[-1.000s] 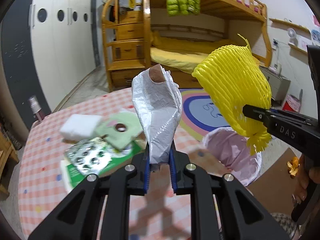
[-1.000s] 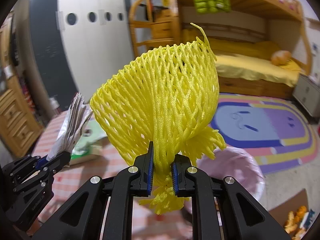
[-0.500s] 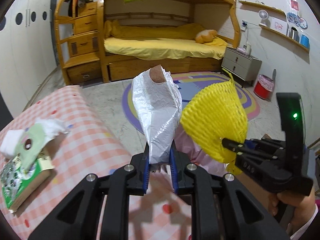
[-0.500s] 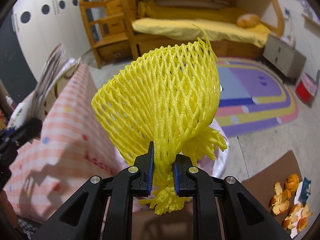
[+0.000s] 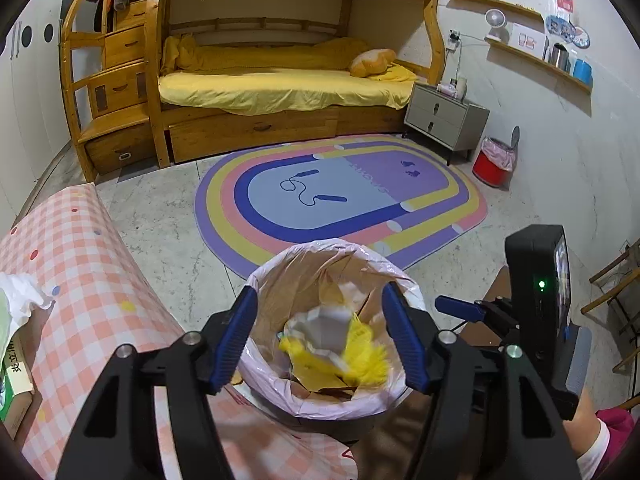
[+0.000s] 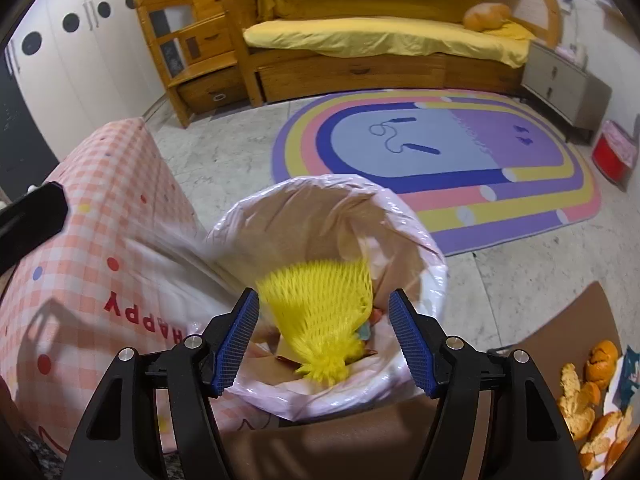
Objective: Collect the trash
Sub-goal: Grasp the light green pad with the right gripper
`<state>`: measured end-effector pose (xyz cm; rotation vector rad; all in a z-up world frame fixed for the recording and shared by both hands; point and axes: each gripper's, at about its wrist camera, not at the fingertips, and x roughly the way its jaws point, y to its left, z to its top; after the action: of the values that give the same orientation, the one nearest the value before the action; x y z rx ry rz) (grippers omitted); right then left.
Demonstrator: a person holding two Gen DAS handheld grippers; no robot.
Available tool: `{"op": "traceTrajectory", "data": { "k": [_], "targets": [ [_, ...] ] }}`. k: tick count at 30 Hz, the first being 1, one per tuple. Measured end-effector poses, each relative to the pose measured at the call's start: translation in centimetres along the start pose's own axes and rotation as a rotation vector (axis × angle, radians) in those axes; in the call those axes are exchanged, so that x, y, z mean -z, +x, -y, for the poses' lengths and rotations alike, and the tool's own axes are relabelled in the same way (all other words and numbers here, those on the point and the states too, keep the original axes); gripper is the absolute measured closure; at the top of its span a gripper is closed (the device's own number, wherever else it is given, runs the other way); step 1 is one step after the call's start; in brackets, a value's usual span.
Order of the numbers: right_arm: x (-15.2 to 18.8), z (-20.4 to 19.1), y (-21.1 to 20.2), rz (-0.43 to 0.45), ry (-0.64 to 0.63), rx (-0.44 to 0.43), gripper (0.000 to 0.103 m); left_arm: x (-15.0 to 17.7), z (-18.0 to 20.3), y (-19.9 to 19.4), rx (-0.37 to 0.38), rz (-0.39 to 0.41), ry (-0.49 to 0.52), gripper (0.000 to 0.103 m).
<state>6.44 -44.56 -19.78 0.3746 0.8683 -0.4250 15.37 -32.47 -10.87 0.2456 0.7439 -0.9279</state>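
A bin lined with a pink bag [image 5: 280, 276] [image 6: 416, 232] stands on the floor beside the table. My left gripper [image 5: 322, 338] is open right above it. A silver wrapper [image 5: 326, 330] and the yellow foam fruit net [image 5: 366, 360] lie blurred inside the bin. My right gripper [image 6: 324, 336] is open over the bin too, with the yellow net [image 6: 320, 312] blurred in mid-fall between its fingers. The right gripper's body shows at the right of the left wrist view [image 5: 536, 292].
A table with a pink checked cloth [image 5: 92, 296] [image 6: 104, 216] is to the left, bearing white tissue [image 5: 20, 292] and a box [image 5: 14, 384]. Orange peels [image 6: 592, 396] lie on brown cardboard [image 6: 568, 328] at right. A rug [image 5: 340, 196], bunk bed and a red bin [image 5: 492, 162] lie beyond.
Both grippers swung from the table to above the bin and opened. The silver wrapper and the yellow net have dropped out of them into the bin.
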Motion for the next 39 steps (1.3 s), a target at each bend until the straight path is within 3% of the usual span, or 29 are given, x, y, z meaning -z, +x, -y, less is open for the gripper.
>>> {"op": "traceTrajectory", "data": {
  "k": [6, 9, 21, 33, 39],
  "targets": [
    [-0.7, 0.5, -3.1, 0.050, 0.048, -0.009, 0.035, -0.2, -1.9, -3.1, -0.096, 0.042, -0.053, 0.035],
    [-1.2, -1.1, -5.8, 0.099, 0.032, -0.037, 0.035, -0.1, -3.3, -5.7, -0.159, 0.070, -0.081, 0.034],
    [-2.7, -14.4, -12.4, 0.195, -0.177, -0.220, 0.035, 4.0, -12.3, -18.2, -0.409, 0.139, -0.226, 0.031],
    [-2.5, -26.4, -11.0, 0.177, -0.357, -0.321, 0.035, 9.7, -22.8, -24.4, -0.624, 0.064, -0.407, 0.030],
    [-3.0, -29.5, -8.6, 0.144, -0.427, -0.343, 0.040, 9.7, -24.9, -24.2, -0.671, 0.043, -0.351, 0.030]
  ]
}}
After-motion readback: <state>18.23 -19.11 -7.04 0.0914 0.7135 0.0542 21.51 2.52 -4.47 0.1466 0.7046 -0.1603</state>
